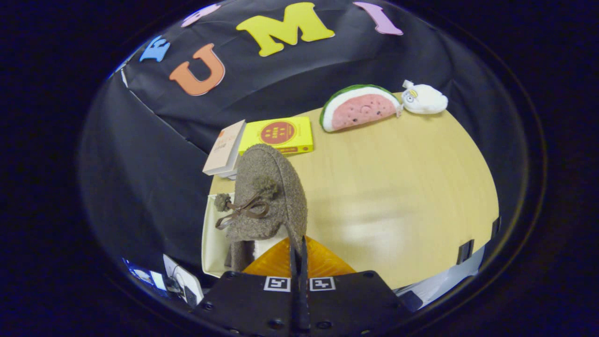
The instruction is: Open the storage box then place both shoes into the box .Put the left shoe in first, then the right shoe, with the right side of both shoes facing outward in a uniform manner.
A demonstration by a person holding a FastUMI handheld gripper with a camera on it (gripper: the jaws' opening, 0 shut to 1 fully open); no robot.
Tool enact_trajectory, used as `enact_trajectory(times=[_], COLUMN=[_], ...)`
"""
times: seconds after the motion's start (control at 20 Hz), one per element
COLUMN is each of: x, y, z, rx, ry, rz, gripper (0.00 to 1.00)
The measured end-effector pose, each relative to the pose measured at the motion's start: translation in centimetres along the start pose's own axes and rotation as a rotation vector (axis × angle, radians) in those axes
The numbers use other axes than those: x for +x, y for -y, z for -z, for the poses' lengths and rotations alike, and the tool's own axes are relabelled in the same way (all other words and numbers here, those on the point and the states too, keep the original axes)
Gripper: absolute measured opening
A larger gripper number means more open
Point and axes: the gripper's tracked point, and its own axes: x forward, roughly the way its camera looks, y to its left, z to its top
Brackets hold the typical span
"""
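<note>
Jaws [298, 252] stood pressed together with only a thin slit between them, pinching the rear edge of a brown fuzzy shoe [266, 192]; grip on the shoe looked firm from both sides. Shoe rose upright from the jaws toward 11 o'clock, toe uppermost, with a brown bow and two small pompoms [243, 208] on its front face and a pale lining showing at its lower part. Directly under the jaws, at 6 o'clock, sat a ribbed orange panel [323, 264], possibly the lid of the storage box; could not tell for certain. At 9 o'clock from the jaws, just behind and below the shoe, stood the cream-white wall of the storage box [213, 243], at the near left corner of the tabletop [398, 187]. Whether the shoe touched the box could not be told. Beyond the shoe, at 12 o'clock, a yellow book [281, 135] lay flat, with a pale book [225, 147] just beside it at 11 o'clock, overhanging the tabletop's edge. Farther out at 1 o'clock, a watermelon-slice plush toy [358, 107] stood at the far edge of the tabletop, and a small white plush toy [423, 98] lay touching its right end. The wood-toned tabletop stretched bare toward 3 o'clock.
</note>
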Motion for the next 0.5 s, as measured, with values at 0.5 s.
enact_trajectory(times=[0.5], x=[8.8], y=[-9.6], z=[4.7], rx=[-0.032], ry=[0.081], rz=[0.026], gripper=[0.0])
